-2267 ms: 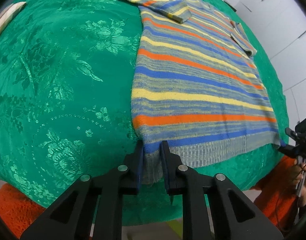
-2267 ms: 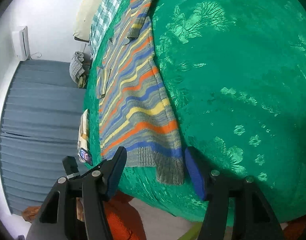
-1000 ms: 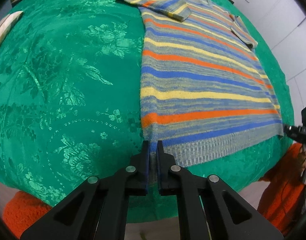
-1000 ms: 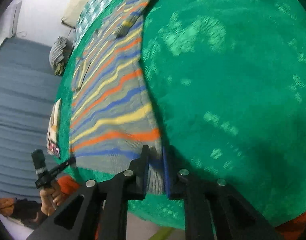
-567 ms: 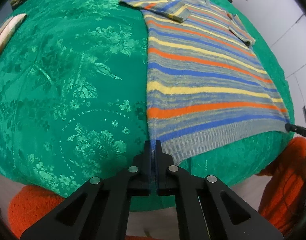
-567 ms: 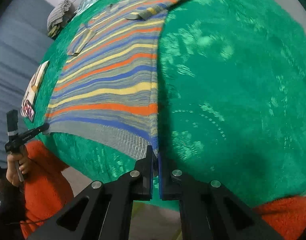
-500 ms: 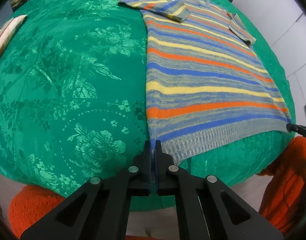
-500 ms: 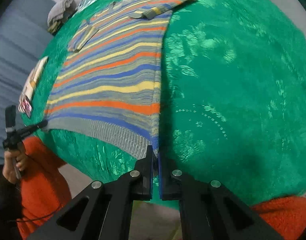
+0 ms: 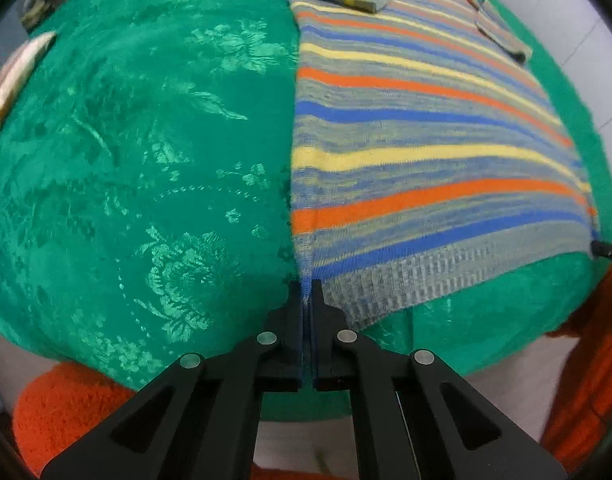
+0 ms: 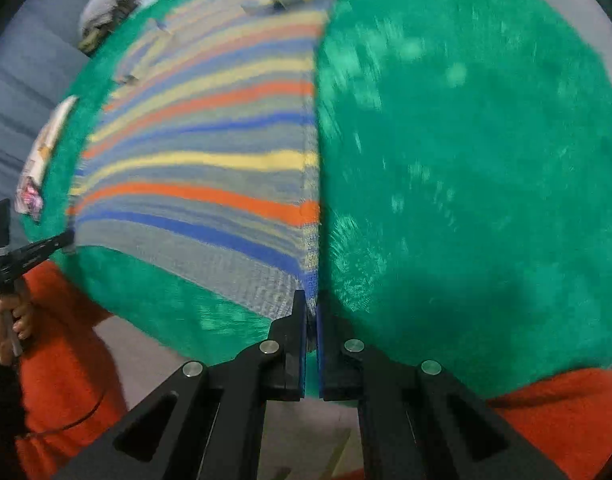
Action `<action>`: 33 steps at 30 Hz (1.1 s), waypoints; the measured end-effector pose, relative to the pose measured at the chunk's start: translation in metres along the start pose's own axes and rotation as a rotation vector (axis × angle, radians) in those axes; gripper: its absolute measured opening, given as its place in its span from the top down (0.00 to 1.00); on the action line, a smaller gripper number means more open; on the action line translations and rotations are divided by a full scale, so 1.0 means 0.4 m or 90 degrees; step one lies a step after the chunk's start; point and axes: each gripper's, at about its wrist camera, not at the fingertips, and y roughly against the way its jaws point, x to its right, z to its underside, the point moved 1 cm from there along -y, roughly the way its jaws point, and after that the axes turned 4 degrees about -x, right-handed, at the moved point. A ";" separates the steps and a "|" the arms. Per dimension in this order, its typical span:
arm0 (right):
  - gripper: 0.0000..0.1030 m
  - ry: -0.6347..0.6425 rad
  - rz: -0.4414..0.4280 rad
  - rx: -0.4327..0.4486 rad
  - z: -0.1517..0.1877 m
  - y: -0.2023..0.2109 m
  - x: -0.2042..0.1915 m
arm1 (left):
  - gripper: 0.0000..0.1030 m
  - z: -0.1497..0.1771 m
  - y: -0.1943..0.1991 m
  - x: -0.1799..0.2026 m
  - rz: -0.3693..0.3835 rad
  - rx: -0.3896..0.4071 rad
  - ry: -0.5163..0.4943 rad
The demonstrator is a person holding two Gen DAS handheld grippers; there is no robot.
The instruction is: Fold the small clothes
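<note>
A striped knit sweater (image 9: 418, 140) in grey, blue, yellow and orange lies flat on a green patterned cloth (image 9: 145, 152), sleeves folded in at the far end. My left gripper (image 9: 306, 292) is shut on the hem's near left corner. My right gripper (image 10: 312, 300) is shut on the hem's near right corner of the same sweater (image 10: 209, 160). The hem is lifted and stretched between them above the table edge. The right gripper's tip shows in the left wrist view (image 9: 608, 249). The left gripper shows in the right wrist view (image 10: 33, 256).
The green cloth (image 10: 466, 160) covers the table and hangs over its near edge. A pile of grey clothes (image 10: 105, 8) lies at the far end. A flat printed item (image 10: 45, 152) lies left of the sweater. The person's orange sleeves (image 10: 65, 360) are below the edge.
Both grippers closed on the hem corners and have lifted them; the hem now stretches taut between them and the right wrist view is blurred by motion.
</note>
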 end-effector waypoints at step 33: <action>0.92 0.071 0.035 0.277 -0.710 0.120 0.033 | 0.11 -0.028 0.106 -0.040 -0.254 0.263 0.136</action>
